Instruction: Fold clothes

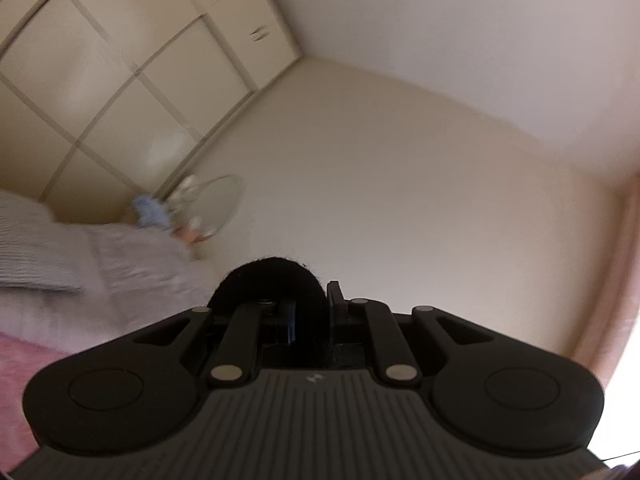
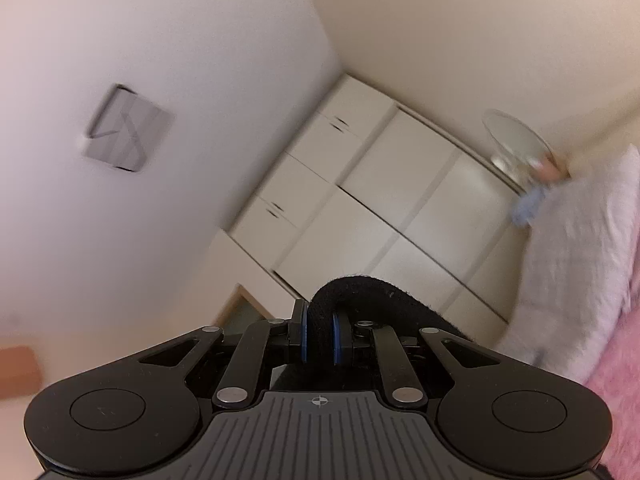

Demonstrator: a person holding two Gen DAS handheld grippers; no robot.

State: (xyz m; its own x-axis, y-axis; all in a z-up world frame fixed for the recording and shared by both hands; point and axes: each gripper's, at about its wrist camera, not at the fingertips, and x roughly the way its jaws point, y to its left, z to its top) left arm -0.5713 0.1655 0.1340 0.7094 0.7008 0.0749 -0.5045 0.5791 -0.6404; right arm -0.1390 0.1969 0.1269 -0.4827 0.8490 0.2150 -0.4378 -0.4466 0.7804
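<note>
black cloth [image 1: 266, 280] is pinched in both the left gripper [image 1: 312, 316] and right gripper [image 2: 319, 336], held high above the bed [image 1: 60, 280]; thin bites, so a tug could slip it free.

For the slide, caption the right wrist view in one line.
Right gripper shut on a black garment, raised toward white wardrobe doors and the ceiling.

Black garment [image 1: 266, 280] mostly hidden behind gripper bodies, type unclear. Mirror [image 2: 516, 144] and bits beside it smeared by blur. Bed [image 1: 48, 248] cut off at frame edge. Ceiling fixture [image 2: 126, 128] blurred.
</note>
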